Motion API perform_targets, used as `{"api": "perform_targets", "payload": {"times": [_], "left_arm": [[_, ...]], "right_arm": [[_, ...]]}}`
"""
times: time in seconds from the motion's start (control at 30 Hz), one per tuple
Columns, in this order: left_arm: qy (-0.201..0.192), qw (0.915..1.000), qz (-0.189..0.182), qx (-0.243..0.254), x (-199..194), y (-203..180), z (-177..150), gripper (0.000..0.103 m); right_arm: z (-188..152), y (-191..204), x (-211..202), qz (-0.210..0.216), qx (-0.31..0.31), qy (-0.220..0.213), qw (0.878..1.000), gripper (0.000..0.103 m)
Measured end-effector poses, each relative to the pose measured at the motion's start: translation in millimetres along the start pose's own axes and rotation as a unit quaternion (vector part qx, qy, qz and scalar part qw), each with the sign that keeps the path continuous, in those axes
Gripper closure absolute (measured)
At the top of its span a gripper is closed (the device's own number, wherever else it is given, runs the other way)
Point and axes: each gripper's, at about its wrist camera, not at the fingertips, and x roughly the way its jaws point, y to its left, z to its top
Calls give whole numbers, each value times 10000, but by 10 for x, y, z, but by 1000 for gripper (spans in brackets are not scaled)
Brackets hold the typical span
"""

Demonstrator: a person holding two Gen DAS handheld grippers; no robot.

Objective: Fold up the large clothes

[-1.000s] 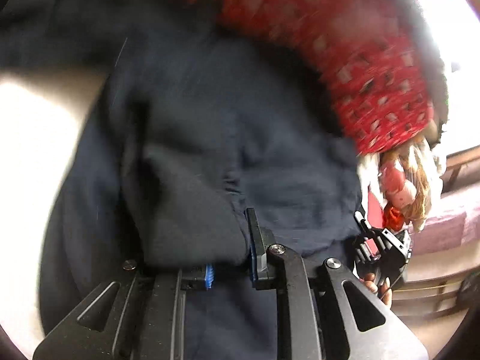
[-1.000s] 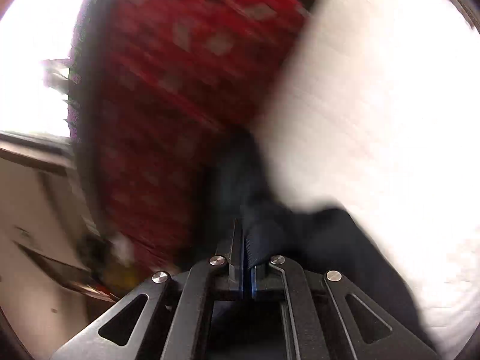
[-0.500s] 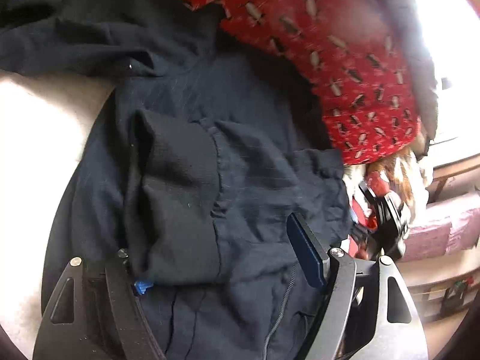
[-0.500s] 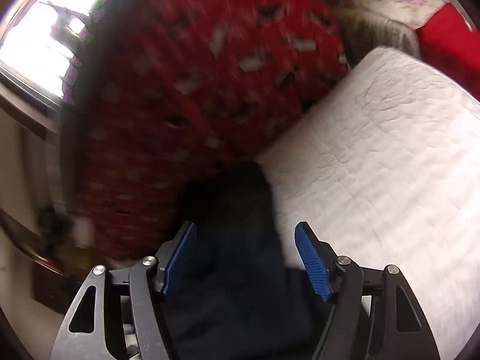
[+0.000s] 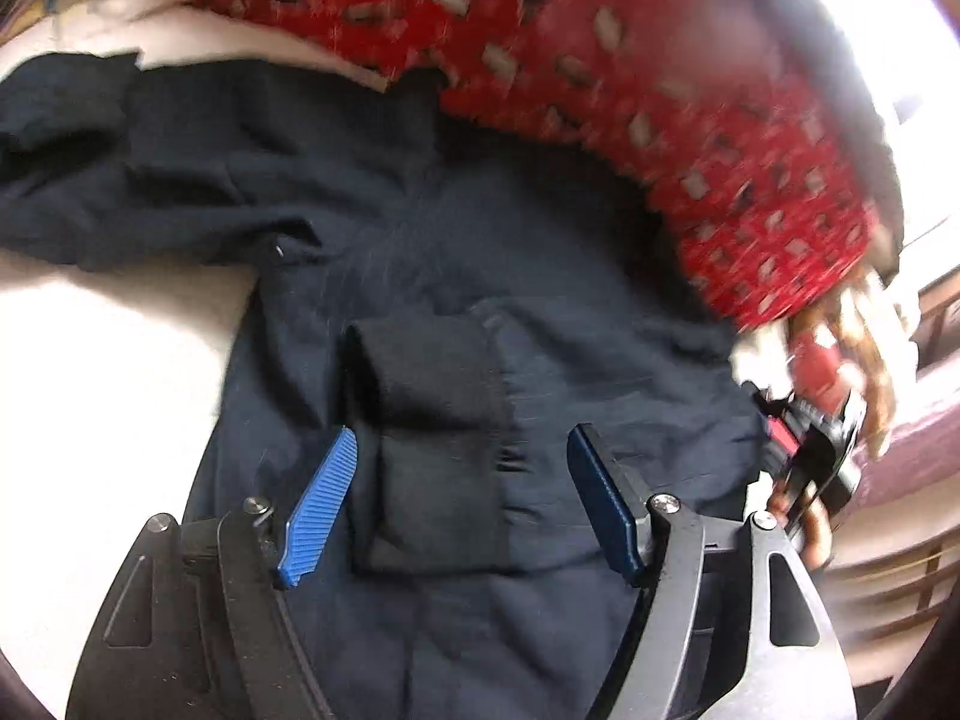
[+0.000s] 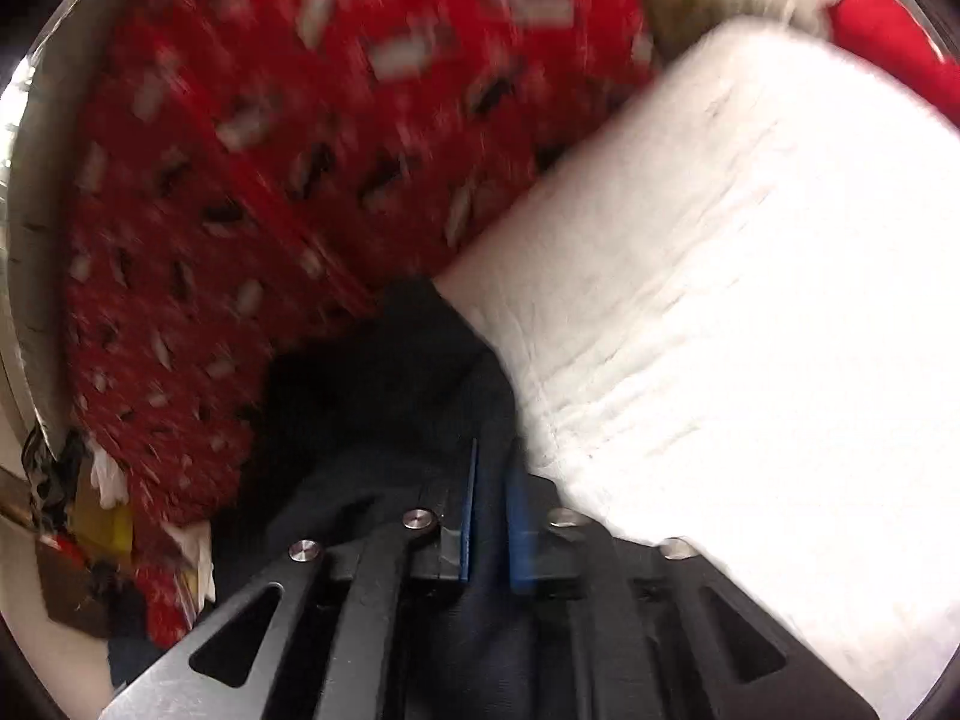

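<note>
1. At the far left of the left wrist view, the white bed cover (image 5: 108, 372) shows bright and bare beside the spread cloth.
2. A dark navy garment (image 5: 420, 228) lies across that cover, one part stretching away to the upper left in loose wrinkles.
3. A black ribbed cuff (image 5: 432, 456) rests on the garment, folded over it, directly between the blue pads.
4. The left gripper (image 5: 462, 498) hovers over the cuff with its jaws wide and just easing inward; the cuff sits between them, but neither pad presses on it.
5. Above and to the right, a red patterned blanket (image 5: 630, 72) overlaps the garment's far edge, blurred.
6. At the right edge of this view, a person's hand (image 5: 822, 456) holds the other gripper's body beside the garment.
7. In the right wrist view, the red patterned blanket (image 6: 252, 180) fills the left side.
8. The navy garment (image 6: 384, 396) runs down the middle, from the blanket's edge to the fingers.
9. The right gripper (image 6: 489, 516) has its jaws narrow and closing, with a fold of the garment between the blue pads; the pads look to be pinching it.
10. The white bed cover (image 6: 750, 300) fills the right side, touching the garment's edge.
</note>
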Motion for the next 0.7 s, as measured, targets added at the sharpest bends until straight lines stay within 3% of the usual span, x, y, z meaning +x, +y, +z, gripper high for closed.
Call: {"api": "perform_targets", "payload": {"times": [0.03, 0.13, 0.23, 0.3, 0.37, 0.43, 0.53, 0.6, 0.7], "left_arm": [[-119, 9999, -64, 7, -75, -42, -18, 31], [-48, 9997, 81, 244, 27, -195, -42, 31], [397, 9984, 364, 172, 362, -184, -55, 31], [350, 9989, 289, 136, 298, -158, -38, 31], [333, 9994, 44, 6, 113, -91, 16, 31], [19, 9999, -56, -85, -169, 48, 149, 31], [-398, 9984, 241, -321, -511, 370, 438, 31], [-618, 9935, 520, -808, -735, 756, 700, 31], [-715, 9848, 542, -1491, -943, 1261, 984, 31]], "right_arm": [[-18, 36, -143, 40, -81, -239, 9997, 83], [-183, 276, -449, 738, -448, -633, 9943, 77], [-518, 605, -288, 1084, -968, -27, 9894, 77], [-760, 742, 3, 924, -1418, 659, 9834, 80], [-984, 805, 278, 302, -1803, 1249, 9752, 81], [-1059, 967, 137, 177, -2103, 788, 9743, 80], [-1223, 1293, -58, 659, -2442, 488, 9662, 78], [-1562, 1625, -24, 825, -2810, 591, 9543, 71], [-1970, 1600, 206, 864, -3047, 1111, 9420, 70]]}}
